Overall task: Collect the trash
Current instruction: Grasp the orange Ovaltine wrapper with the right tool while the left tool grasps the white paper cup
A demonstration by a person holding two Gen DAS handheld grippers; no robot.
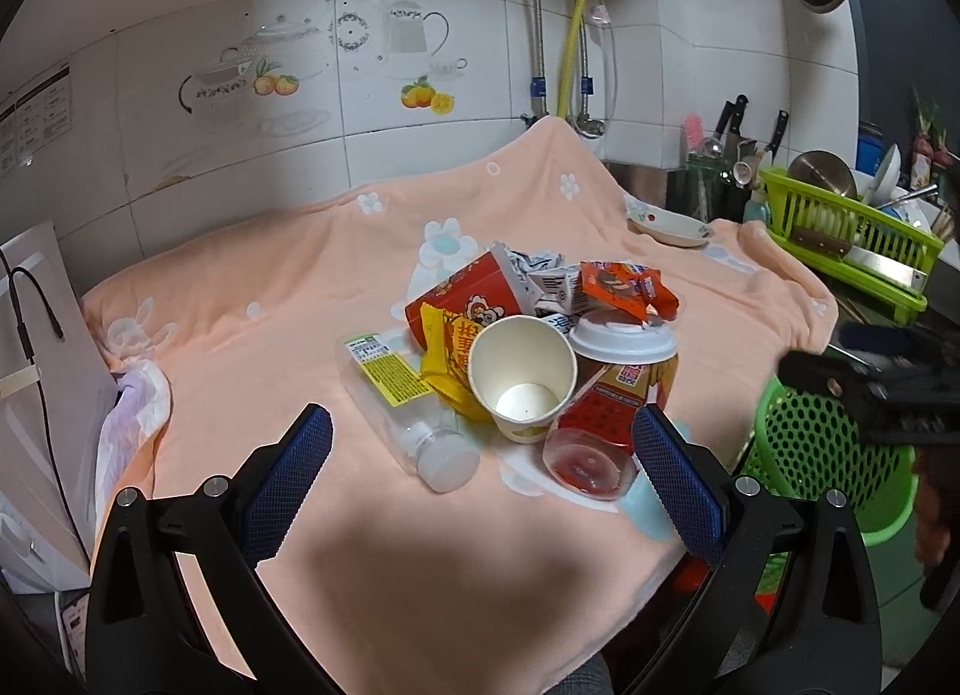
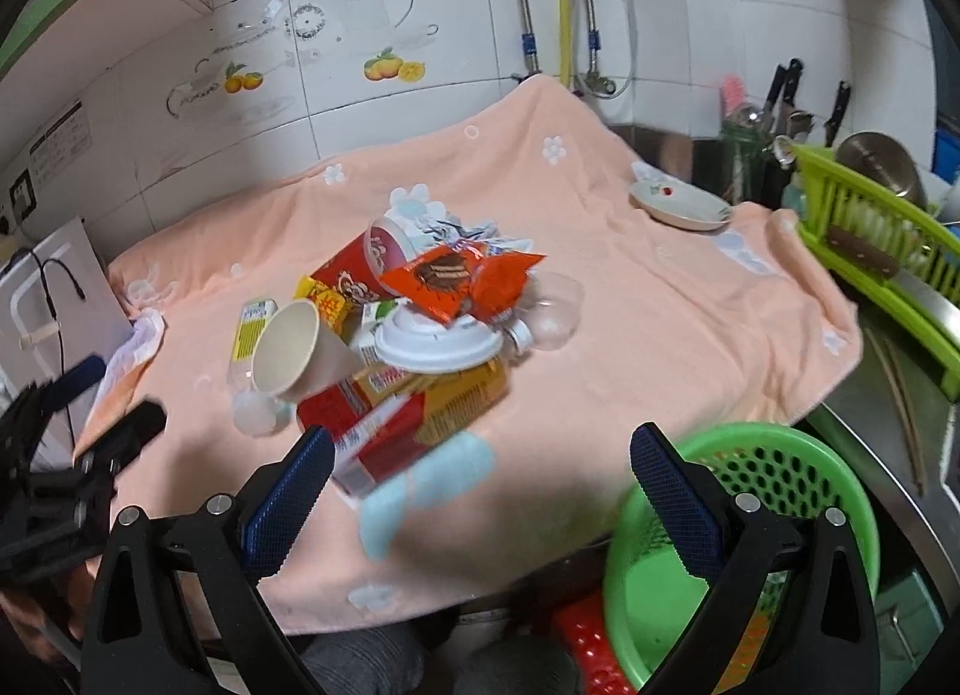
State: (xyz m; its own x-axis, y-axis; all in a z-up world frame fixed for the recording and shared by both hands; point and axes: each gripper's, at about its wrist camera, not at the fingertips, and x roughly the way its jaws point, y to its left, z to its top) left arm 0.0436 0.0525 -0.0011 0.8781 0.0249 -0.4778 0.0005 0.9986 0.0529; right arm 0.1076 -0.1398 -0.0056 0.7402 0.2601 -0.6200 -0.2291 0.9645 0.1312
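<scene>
Nearest the left wrist cam, the left tool (image 1: pixel 480 443) has its two blue-padded fingers (image 1: pixel 288 485) spread wide w/ nothing between them, hovering over the front of a desk draped in a peach flower-print cloth (image 1: pixel 270 287). The right tool (image 2: pixel 480 467) is likewise wide open and empty, low over the cloth's front-right edge; its right finger overlaps a green perforated basket (image 2: pixel 780 467) that sits below the desk edge at the right.

Just beyond the left tool's fingertips lies the trash pile, roughly mid-cloth. At its front: a clear plastic bottle (image 1: pixel 414 425) on its side, white cap toward the cam, yellow label on its body. Beside it, to the right, a white paper cup (image 1: pixel 522 377) is tipped over w/ its mouth facing the cam, seemingly empty. Touching the cup on the right is a clear red-labelled bottle (image 1: pixel 606 419), base toward the cam, w/ a white plastic lid (image 1: pixel 621 341) lying on top of it. A yellow wrapper (image 1: pixel 444 359) is wedged behind the cup.

Further back, a red printed paper tub (image 1: pixel 462 293) lies on its side, crumpled paper (image 1: pixel 534 266) at its mouth, and an orange snack wrapper (image 1: pixel 624 287) rests atop the heap.

Past the pile, near the cloth's far-right corner, sits a small shallow dish (image 1: pixel 669 227). Right of it, a green dish rack (image 1: pixel 852 239) holds kitchenware. White tiled wall (image 1: pixel 420 155) behind.
</scene>
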